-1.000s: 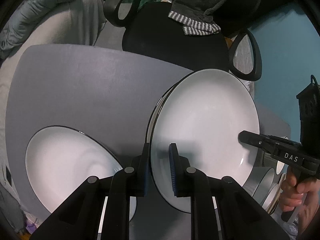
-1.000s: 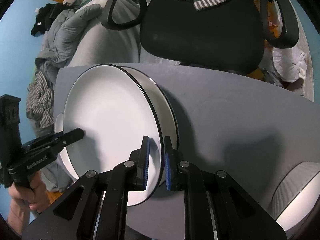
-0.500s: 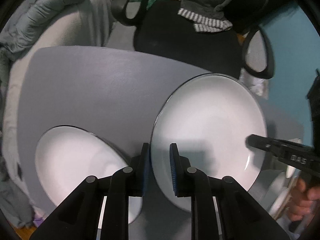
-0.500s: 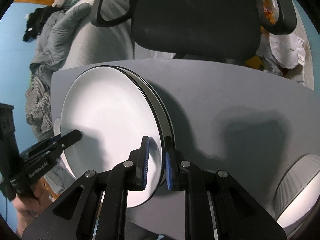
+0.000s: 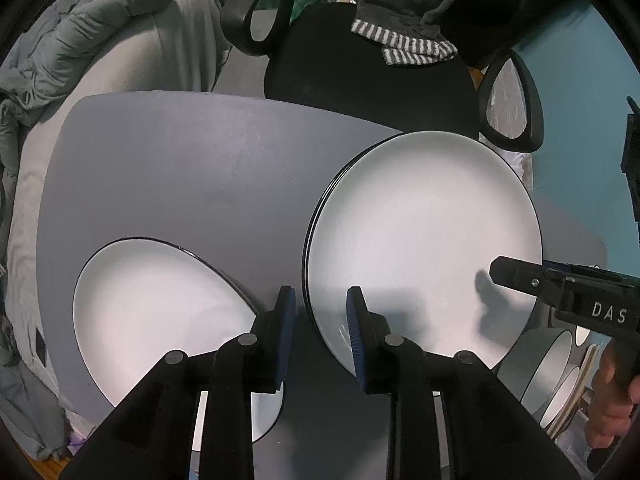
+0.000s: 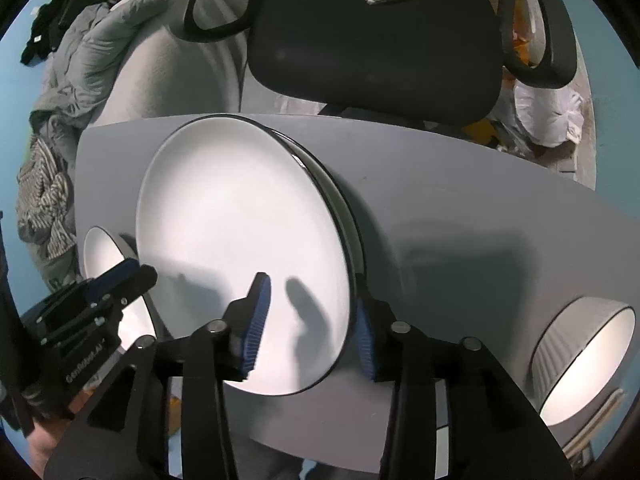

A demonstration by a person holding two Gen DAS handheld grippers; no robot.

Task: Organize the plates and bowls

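Two white plates with black rims sit stacked on the grey bench, the top plate lying flat, face up, on the lower plate, whose rim shows as a thin edge along the stack's side. Being round, the stack has no long axis. In the left wrist view it fills the centre right of the frame, its far rim close to the bench's back edge.

Each gripper straddles one side of the stack's rim. On the left gripper the jaws are opening, the near rim between the blue pads with a gap on either side. On the right gripper the jaws are also opening, standing wider; the inner pad hovers over the plate's face, the outer sits just beside the rim, so the stack is released.

Another white plate lies at the lower left of the left wrist view, apart from the stack, with bare bench between and behind them. A ribbed grey bowl stands at the lower right of the right wrist view, well apart from the stack across open bench. A black office chair stands beyond the bench's back edge.
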